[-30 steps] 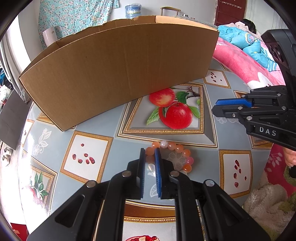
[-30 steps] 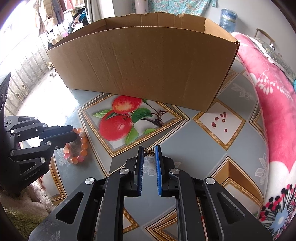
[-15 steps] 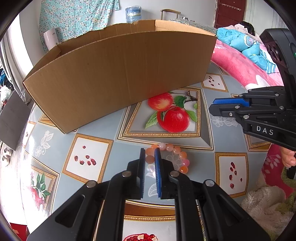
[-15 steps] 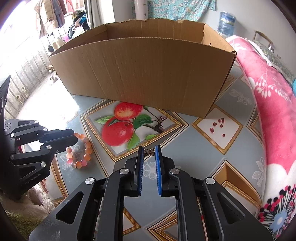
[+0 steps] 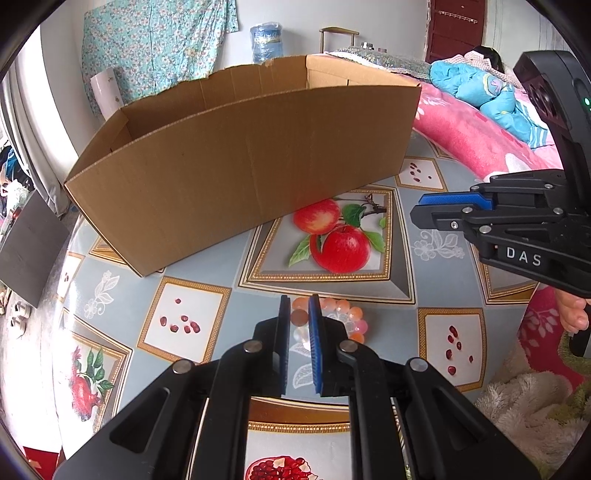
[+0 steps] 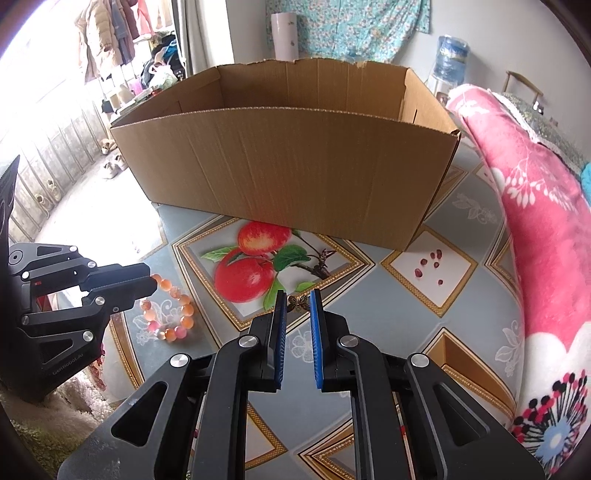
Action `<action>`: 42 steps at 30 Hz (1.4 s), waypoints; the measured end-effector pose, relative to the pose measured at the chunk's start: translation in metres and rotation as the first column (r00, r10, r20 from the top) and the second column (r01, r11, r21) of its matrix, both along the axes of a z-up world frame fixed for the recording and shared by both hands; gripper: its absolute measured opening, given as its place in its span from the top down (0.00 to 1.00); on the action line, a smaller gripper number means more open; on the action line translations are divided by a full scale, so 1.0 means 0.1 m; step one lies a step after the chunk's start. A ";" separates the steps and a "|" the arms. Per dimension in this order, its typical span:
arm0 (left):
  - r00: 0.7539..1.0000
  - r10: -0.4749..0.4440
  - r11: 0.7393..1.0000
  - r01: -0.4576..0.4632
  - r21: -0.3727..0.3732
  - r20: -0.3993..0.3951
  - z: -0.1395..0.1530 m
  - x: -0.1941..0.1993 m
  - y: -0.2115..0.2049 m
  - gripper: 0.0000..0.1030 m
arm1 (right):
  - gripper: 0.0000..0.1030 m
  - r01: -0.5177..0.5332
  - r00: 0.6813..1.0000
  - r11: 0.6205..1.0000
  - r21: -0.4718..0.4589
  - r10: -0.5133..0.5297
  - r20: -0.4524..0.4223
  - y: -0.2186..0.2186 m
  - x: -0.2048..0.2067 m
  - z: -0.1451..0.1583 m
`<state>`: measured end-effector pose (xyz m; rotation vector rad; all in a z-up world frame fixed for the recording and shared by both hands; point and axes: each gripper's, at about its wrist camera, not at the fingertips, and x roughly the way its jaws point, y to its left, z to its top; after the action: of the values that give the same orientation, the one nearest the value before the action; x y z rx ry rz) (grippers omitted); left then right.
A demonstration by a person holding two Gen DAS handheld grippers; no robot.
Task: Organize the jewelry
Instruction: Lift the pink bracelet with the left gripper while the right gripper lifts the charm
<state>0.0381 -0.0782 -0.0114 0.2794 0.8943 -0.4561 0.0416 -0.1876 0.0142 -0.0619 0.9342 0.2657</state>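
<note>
My left gripper (image 5: 298,308) is shut on an orange and pink bead bracelet (image 5: 343,314) and holds it above the fruit-patterned tablecloth (image 5: 402,280). In the right wrist view the bracelet (image 6: 173,310) hangs off the left gripper (image 6: 140,280). My right gripper (image 6: 297,301) is shut on a small bronze butterfly ornament (image 6: 297,303) between its blue pads. It also shows at the right of the left wrist view (image 5: 424,206). An open cardboard box (image 6: 291,155) stands behind both grippers, its inside showing bare walls.
A pink floral quilt (image 6: 535,206) lies along the right side. A fluffy cream and green rug (image 5: 535,406) is at the near right. A white cylinder (image 6: 283,35) and a water bottle (image 6: 452,55) stand behind the box.
Both grippers have risen with their loads, so the box's open top and inside walls now show. The bracelet has lifted with the left gripper.
</note>
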 end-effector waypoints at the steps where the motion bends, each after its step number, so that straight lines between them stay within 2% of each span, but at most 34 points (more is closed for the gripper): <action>1: 1.000 -0.001 1.000 0.001 0.001 0.005 0.01 -0.01 0.00 0.91 | 0.90 0.000 1.000 1.000 0.002 0.000 0.005 0.00 0.00 0.02; 25: 0.998 0.007 1.000 -0.008 0.002 0.069 0.18 -0.17 -0.01 0.91 | 0.90 0.005 0.996 1.000 0.027 -0.007 0.083 0.01 -0.16 0.16; 34: 0.995 0.020 0.998 -0.014 -0.054 0.102 0.38 -0.20 0.09 0.91 | 0.90 0.011 0.993 1.000 0.028 -0.014 0.118 0.02 -0.19 0.25; 42: 0.991 -0.011 0.993 0.026 -0.112 0.135 0.60 -0.22 0.21 0.91 | 0.90 0.041 0.986 0.998 0.039 -0.046 0.157 0.05 -0.24 0.40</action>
<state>0.0160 -0.0574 0.0487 0.2119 0.7318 -0.4979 0.0181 -0.1824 0.0541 -0.0288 0.7719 0.2338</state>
